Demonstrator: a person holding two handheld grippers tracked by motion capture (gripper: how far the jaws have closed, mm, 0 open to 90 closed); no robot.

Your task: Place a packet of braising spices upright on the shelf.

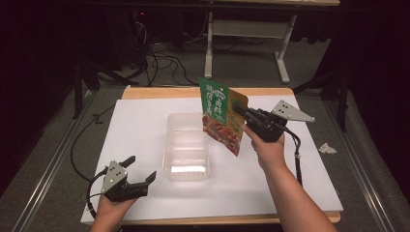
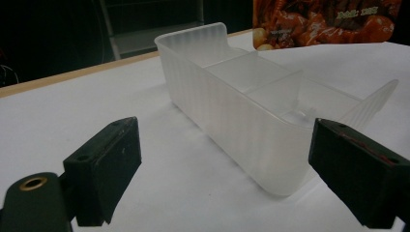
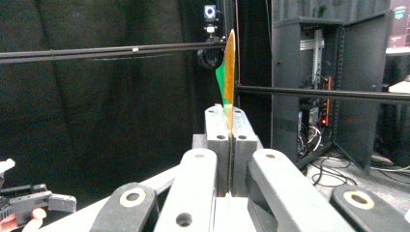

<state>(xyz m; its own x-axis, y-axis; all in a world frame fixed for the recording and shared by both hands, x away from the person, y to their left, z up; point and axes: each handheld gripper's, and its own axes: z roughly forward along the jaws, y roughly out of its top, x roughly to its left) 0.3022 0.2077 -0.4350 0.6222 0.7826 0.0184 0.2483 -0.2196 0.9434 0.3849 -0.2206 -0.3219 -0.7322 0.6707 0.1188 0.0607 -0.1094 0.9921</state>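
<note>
Desk (image 1: 145, 125): white sheet over a wood top, centre of the high view.

Item 1, clear plastic container (image 1: 186, 147): frame centre, lying on the sheet, open top, inner dividers making what look like 3 compartments. In the left gripper view it sits at centre (image 2: 251, 111), between and beyond the 2 jaws.

Item 2, snack pouch (image 1: 222, 116): green top, orange-red printed food picture, held in the air right of centre, its lower edge above the container's right rim. Seen edge-on in the right gripper view (image 3: 228, 72).

Left tongs (image 1: 140, 170): lower left of frame, on the sheet, jaws spread wide, nothing between them.

Right tongs (image 1: 240, 110): right of centre, jaws pressed together on the pouch's right edge.
</note>
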